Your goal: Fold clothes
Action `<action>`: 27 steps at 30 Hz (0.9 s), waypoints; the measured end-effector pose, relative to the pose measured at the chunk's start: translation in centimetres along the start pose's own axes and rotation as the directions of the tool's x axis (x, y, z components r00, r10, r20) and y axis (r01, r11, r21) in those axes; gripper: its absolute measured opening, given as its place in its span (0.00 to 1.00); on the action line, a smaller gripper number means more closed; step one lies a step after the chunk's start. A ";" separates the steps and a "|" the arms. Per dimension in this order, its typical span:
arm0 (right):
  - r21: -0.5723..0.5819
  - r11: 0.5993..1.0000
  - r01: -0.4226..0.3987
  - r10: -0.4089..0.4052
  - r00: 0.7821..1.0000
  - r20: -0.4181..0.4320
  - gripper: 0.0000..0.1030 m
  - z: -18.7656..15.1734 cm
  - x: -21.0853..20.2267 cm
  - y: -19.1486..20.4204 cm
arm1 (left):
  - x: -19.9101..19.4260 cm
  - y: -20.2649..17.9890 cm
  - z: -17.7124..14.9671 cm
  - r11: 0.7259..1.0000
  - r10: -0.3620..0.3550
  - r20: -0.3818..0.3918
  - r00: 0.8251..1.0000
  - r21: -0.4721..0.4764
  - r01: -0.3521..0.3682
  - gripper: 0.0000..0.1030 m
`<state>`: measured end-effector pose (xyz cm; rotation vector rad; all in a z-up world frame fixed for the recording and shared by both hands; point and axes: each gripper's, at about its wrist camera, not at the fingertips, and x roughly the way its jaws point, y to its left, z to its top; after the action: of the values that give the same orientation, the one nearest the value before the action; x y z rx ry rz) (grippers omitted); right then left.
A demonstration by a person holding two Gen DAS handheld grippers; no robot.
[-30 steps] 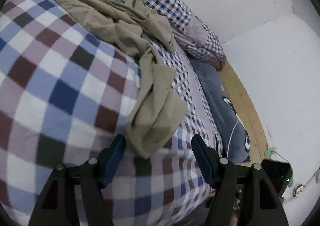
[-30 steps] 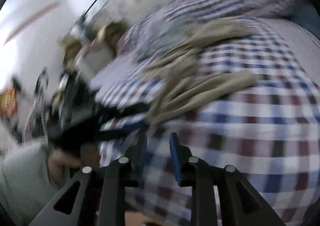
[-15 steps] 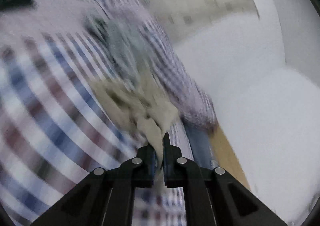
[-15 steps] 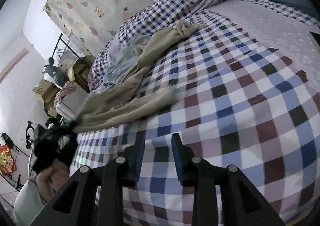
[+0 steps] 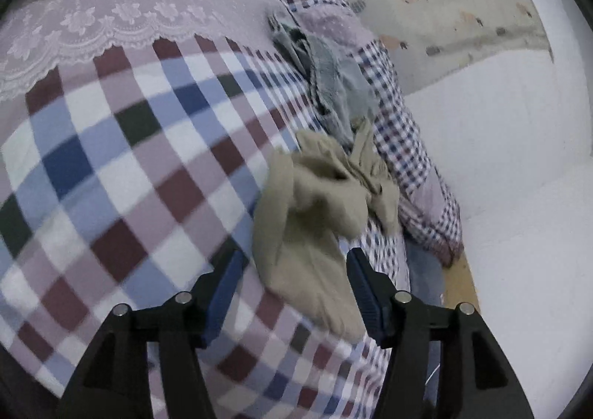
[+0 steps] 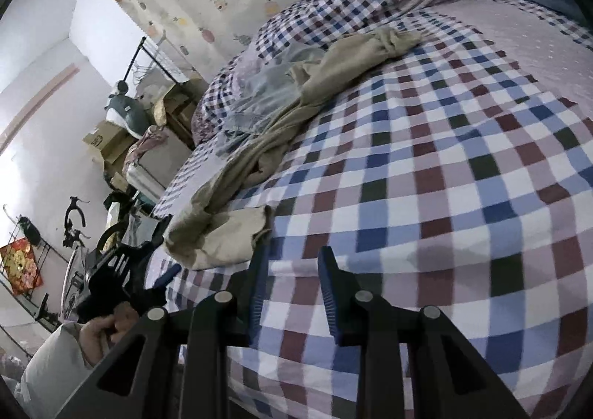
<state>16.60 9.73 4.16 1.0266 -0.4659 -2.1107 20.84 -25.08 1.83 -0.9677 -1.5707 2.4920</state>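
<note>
From the left wrist, the left gripper (image 5: 294, 289) is opening its fingers, the near end of the beige garment (image 5: 315, 218) lying loose between them on the checked bed (image 5: 111, 167) — its length running away toward the pillow. From the right wrist, the right gripper (image 6: 292, 281) hovers with fingers narrowly parted and empty, the garment (image 6: 259, 159) off to its left — so the left hand is nearer.

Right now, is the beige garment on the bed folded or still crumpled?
Crumpled, not folded. The beige garment lies twisted and bunched in a long strip across the checked bedspread, one end knotted up near the pillows.
</note>
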 end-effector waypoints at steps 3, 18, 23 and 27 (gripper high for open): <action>-0.019 1.000 -0.004 0.003 1.000 -0.003 0.30 0.0 0.4 0.7 | 0.6 -1.1 -2.9 0.997 -0.060 -0.089 0.994 0.036 0.064 0.61; 0.036 0.999 -0.009 0.007 0.999 0.052 0.31 0.4 -0.7 -0.7 | 9.1 -7.6 -7.4 0.987 0.080 -0.164 0.983 0.150 -0.055 0.59; 0.034 0.999 -0.012 0.010 0.998 0.058 0.31 0.6 -0.7 -0.8 | 9.8 -7.2 -5.4 0.973 0.193 -0.165 0.967 0.159 -0.167 0.04; 0.049 0.999 -0.015 0.012 0.998 0.063 0.31 0.8 -0.6 -1.0 | 7.7 -7.4 -3.3 0.947 0.255 -0.126 0.959 0.234 -0.221 0.03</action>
<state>15.80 10.88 4.37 0.9840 -0.5568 -2.1342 14.29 -16.13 3.23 -1.3486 -1.1672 2.5954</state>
